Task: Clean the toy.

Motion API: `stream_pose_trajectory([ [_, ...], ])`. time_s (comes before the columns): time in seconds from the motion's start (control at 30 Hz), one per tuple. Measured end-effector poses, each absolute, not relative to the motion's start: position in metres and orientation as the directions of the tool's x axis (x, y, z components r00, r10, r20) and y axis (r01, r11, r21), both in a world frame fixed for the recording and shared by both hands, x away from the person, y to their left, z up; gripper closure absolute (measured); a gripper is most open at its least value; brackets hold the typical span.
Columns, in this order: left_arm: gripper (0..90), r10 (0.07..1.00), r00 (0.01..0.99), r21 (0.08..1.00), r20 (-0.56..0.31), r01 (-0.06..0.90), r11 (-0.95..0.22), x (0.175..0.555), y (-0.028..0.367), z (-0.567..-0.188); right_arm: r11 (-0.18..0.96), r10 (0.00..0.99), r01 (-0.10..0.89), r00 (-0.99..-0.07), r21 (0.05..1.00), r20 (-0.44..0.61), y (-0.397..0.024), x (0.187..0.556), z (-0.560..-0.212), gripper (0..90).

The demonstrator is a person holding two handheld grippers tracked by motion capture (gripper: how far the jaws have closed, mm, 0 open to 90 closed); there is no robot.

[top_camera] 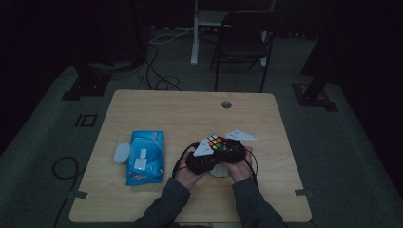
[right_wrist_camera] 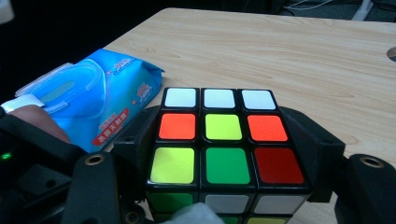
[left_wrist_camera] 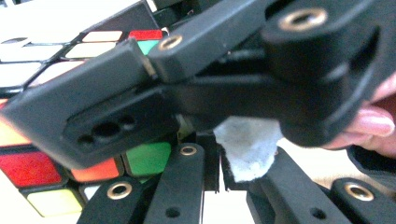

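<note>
A scrambled Rubik's cube (top_camera: 216, 142) is held above the middle of the wooden table (top_camera: 190, 111). In the right gripper view my right gripper (right_wrist_camera: 229, 140) is shut on the cube (right_wrist_camera: 219, 140), one black jaw against each side. In the left gripper view my left gripper (left_wrist_camera: 229, 161) is shut on a small white wipe (left_wrist_camera: 247, 149), close under the cube (left_wrist_camera: 147, 158), and a jaw of the other gripper crosses in front. From above, the left gripper (top_camera: 202, 160) and right gripper (top_camera: 233, 151) meet at the cube, with the wipe (top_camera: 219, 171) just below them.
A blue pack of wet wipes (top_camera: 145, 156) lies left of the hands, a white round lid (top_camera: 122, 153) beside it. A cable hole (top_camera: 226, 104) sits near the table's far edge. A dark chair (top_camera: 242, 42) stands beyond the table.
</note>
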State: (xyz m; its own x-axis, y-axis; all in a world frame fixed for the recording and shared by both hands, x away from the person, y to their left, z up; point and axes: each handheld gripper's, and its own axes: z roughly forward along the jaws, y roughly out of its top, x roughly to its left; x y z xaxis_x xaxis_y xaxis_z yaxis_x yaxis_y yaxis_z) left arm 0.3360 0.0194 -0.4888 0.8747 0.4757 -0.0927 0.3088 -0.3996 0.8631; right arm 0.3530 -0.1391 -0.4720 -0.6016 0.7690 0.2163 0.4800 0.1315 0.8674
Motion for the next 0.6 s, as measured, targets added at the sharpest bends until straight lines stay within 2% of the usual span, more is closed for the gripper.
stream_pose_trajectory([
  [0.6,87.7,0.483,0.873,0.861,-0.074,0.3,-0.411,0.3369,0.0229,-0.494,0.109,0.773,0.481,-0.591,0.87,0.23,-0.1359,0.355,-0.4676,34.0],
])
